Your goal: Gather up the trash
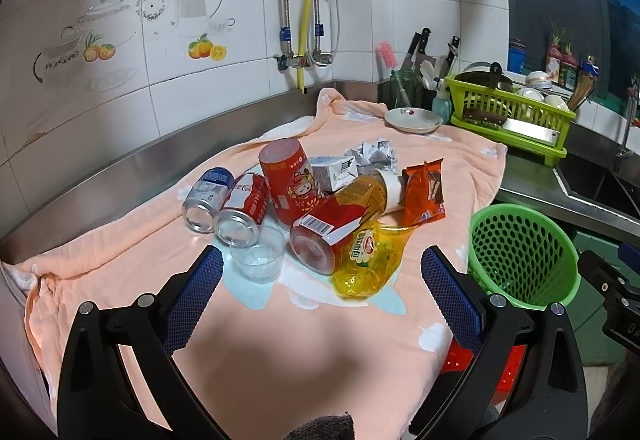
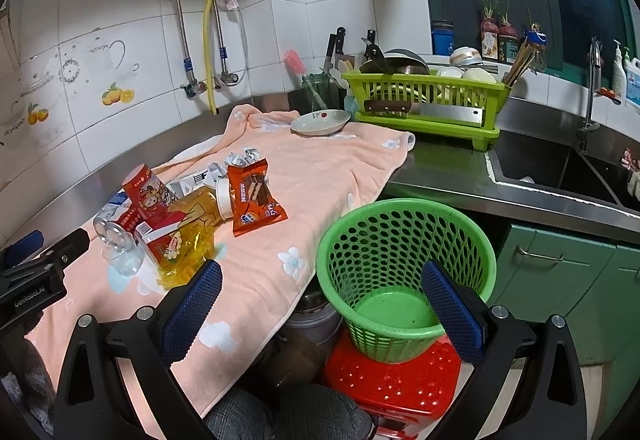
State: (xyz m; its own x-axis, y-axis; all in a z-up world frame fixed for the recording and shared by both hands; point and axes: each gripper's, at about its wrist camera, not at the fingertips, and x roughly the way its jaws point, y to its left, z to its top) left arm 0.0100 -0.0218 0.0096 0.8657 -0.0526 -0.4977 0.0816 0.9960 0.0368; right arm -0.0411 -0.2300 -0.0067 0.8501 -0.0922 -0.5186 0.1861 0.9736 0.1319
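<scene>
A pile of trash lies on a peach towel (image 1: 280, 340): a blue can (image 1: 208, 195), a Coca-Cola can (image 1: 244, 209), a clear plastic cup (image 1: 258, 254), a tall red can (image 1: 290, 181), a yellow bottle (image 1: 368, 240), an orange snack wrapper (image 1: 424, 191), a small carton (image 1: 334, 171) and crumpled foil (image 1: 374, 153). My left gripper (image 1: 322, 280) is open and empty just in front of the pile. A green mesh basket (image 2: 404, 268) stands on a red stool (image 2: 400, 380) beside the counter. My right gripper (image 2: 322, 288) is open and empty above the basket's near rim.
A white dish (image 1: 414, 119) sits at the towel's far end. A green dish rack (image 2: 424, 103) with a cleaver and bowls stands behind it, with knives (image 2: 336, 43) beside. A sink (image 2: 560, 167) lies to the right. Tiled walls enclose the steel counter.
</scene>
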